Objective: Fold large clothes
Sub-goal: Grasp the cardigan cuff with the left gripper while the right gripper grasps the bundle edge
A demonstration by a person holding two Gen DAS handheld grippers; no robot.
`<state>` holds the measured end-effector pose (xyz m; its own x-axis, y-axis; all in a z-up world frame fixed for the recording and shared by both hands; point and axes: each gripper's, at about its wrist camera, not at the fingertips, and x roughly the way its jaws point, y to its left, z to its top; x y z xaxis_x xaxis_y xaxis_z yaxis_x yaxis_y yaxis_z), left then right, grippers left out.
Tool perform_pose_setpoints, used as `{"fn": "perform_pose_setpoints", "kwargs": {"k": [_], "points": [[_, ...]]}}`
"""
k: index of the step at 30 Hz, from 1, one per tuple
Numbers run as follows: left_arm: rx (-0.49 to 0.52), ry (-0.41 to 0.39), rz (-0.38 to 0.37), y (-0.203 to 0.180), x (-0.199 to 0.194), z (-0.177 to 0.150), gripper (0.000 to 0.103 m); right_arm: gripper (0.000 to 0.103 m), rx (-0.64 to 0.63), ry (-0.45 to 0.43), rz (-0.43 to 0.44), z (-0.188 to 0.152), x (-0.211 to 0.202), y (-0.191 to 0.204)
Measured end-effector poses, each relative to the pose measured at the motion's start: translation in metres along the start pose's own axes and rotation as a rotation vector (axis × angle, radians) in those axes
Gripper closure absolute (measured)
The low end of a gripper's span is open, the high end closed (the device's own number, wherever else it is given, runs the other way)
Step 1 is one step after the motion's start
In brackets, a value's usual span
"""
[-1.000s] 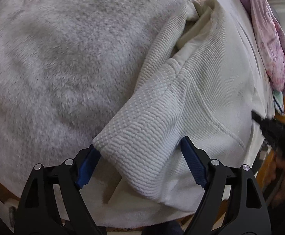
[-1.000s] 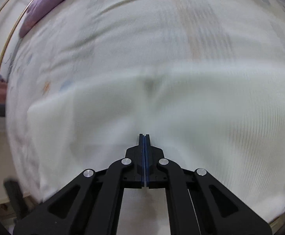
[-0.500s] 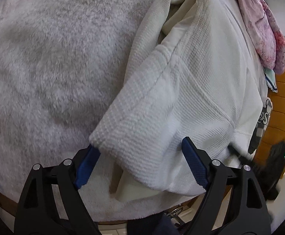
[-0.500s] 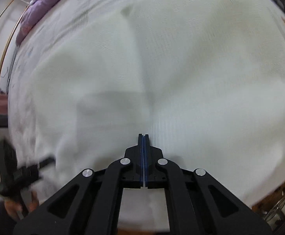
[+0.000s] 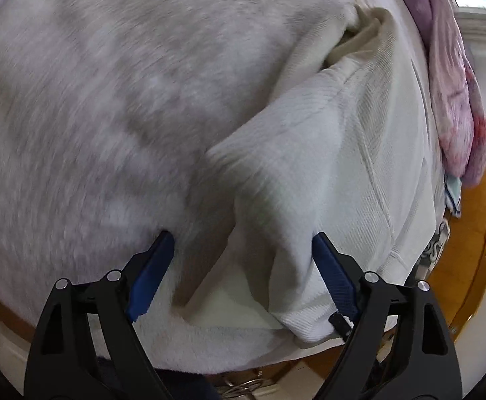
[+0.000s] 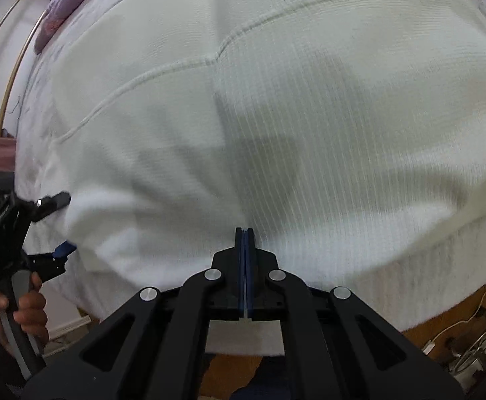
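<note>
A large white waffle-knit garment (image 5: 359, 153) lies on a fluffy grey-white blanket (image 5: 109, 100) on a bed. Its sleeve (image 5: 276, 206) is folded toward me and hangs near the bed edge. My left gripper (image 5: 239, 260) is open, its blue pads either side of the sleeve end, the right pad touching the fabric. In the right wrist view the garment (image 6: 276, 116) fills the frame. My right gripper (image 6: 244, 243) is shut with no cloth visible between its pads, just above the garment's near edge. The left gripper (image 6: 52, 226) shows at the garment's left edge.
A pink and purple quilt (image 5: 449, 93) lies at the far right of the bed, also seen in the right wrist view (image 6: 66, 3). A wooden bed frame (image 5: 476, 250) runs along the right. The floor with cables (image 6: 469, 326) lies below the bed edge.
The left gripper has shifted left, so the sleeve end now sits by its right pad. The right gripper has drawn back toward the bed's near edge; the garment's seams come into view.
</note>
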<state>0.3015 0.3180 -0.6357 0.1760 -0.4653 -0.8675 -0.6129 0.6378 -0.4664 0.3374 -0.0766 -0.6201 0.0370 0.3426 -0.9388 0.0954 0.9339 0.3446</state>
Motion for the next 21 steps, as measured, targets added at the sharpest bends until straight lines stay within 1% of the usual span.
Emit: {"fn": "perform_pose_setpoints", "kwargs": {"k": [1,2,3,4,5,7,8,9,10,11,12,13,14,15,17,19,21], "points": [[-0.005,-0.004,0.001,0.001,0.0,-0.002,0.019,0.103,-0.014,0.004,0.007,0.008,0.004,0.007],[-0.007,-0.01,0.004,0.004,0.0,-0.005,0.019,0.1,-0.022,0.008,0.016,0.009,0.003,0.007],[-0.014,-0.015,0.012,0.004,0.001,-0.006,0.019,0.1,-0.03,0.007,0.015,0.01,0.001,0.007],[-0.022,-0.012,0.018,0.003,0.003,-0.008,0.019,0.097,-0.057,-0.005,0.011,0.015,-0.002,0.018],[-0.03,-0.014,0.035,0.001,0.003,-0.008,0.021,0.09,-0.088,-0.019,0.013,0.015,-0.006,0.025],[-0.037,-0.002,0.048,-0.004,0.005,-0.01,0.029,0.083,-0.147,-0.05,0.011,0.012,-0.011,0.039],[-0.031,0.009,0.043,-0.005,0.005,-0.011,0.039,0.076,-0.187,-0.069,0.018,0.009,-0.014,0.048],[-0.018,0.033,0.026,-0.009,0.007,-0.011,0.053,0.072,-0.233,-0.091,0.013,0.006,-0.017,0.057],[-0.007,0.046,0.033,-0.014,0.009,-0.012,0.056,0.061,-0.268,-0.111,-0.004,0.005,-0.017,0.065],[0.007,0.064,0.032,-0.017,0.01,-0.012,0.066,0.044,-0.298,-0.136,-0.024,-0.003,-0.014,0.076],[0.011,0.08,0.026,-0.019,0.012,-0.011,0.078,0.04,-0.328,-0.166,-0.032,-0.01,-0.021,0.074],[0.002,0.105,0.005,-0.02,0.012,-0.008,0.082,0.039,-0.364,-0.181,-0.01,-0.018,-0.024,0.089],[-0.011,0.118,-0.006,-0.023,0.011,-0.007,0.088,0.039,-0.39,-0.176,0.018,-0.021,-0.023,0.098],[-0.011,0.127,-0.01,-0.026,0.008,-0.004,0.089,0.039,-0.415,-0.178,0.031,-0.024,-0.021,0.106],[0.012,0.151,-0.013,-0.033,-0.001,-0.003,0.091,0.037,-0.461,-0.194,0.049,-0.031,-0.017,0.124],[0.017,0.179,-0.059,-0.045,-0.009,0.0,0.093,0.034,-0.513,-0.208,0.046,-0.038,-0.018,0.136],[0.007,0.223,-0.1,-0.053,-0.015,0.002,0.094,0.032,-0.563,-0.216,0.037,-0.046,-0.011,0.147]]}}
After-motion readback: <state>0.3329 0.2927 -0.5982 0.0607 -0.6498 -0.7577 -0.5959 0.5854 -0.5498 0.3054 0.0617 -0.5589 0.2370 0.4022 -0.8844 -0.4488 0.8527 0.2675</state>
